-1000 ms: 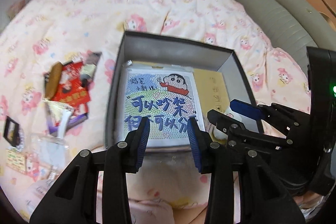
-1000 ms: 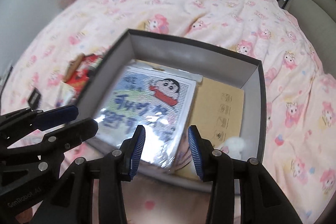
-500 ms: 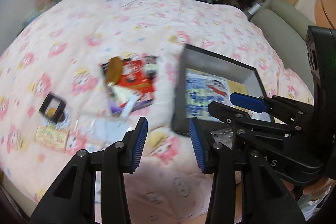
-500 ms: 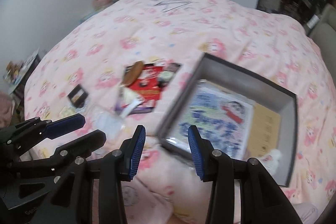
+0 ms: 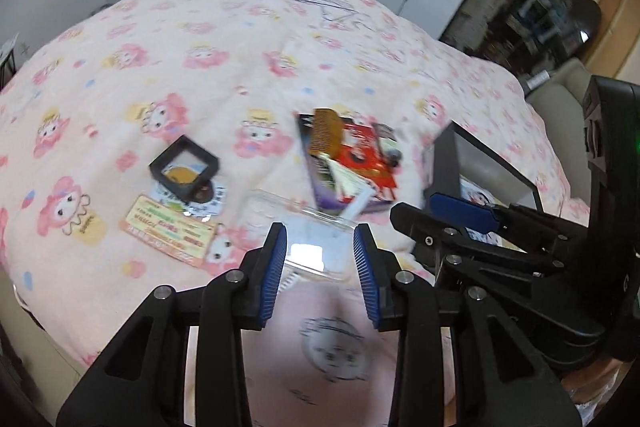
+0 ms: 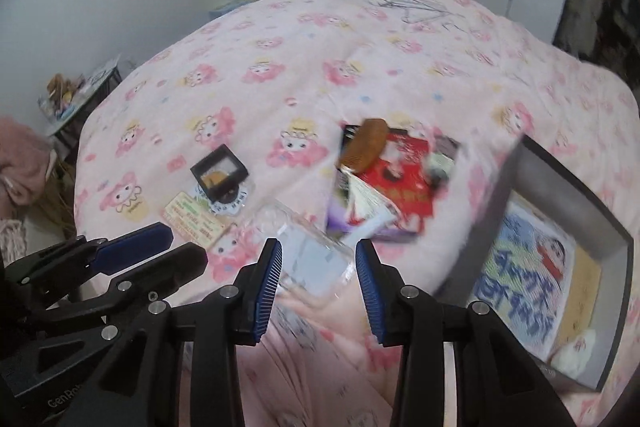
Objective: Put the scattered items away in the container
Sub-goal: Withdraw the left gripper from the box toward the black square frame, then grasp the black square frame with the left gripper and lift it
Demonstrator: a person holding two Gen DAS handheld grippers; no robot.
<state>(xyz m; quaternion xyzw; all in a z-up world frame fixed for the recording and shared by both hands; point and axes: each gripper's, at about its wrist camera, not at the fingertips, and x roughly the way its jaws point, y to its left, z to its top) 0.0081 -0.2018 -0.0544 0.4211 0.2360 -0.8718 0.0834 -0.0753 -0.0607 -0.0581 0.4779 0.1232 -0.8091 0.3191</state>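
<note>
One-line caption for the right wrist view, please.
Open right hand-held gripper above a clear plastic case on the pink bedspread, grey box at right.

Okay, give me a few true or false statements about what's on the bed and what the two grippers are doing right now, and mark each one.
1. The wooden comb lies on top of the red packet. True.
2. The left gripper is clamped on the clear plastic case. False: its jaws are open and hold nothing.
3. The grey box already has a cartoon picture sheet inside. True.
4. The black square frame sits inside the grey box. False: it lies out on the pink quilt.
5. The right gripper is open and empty. True.
</note>
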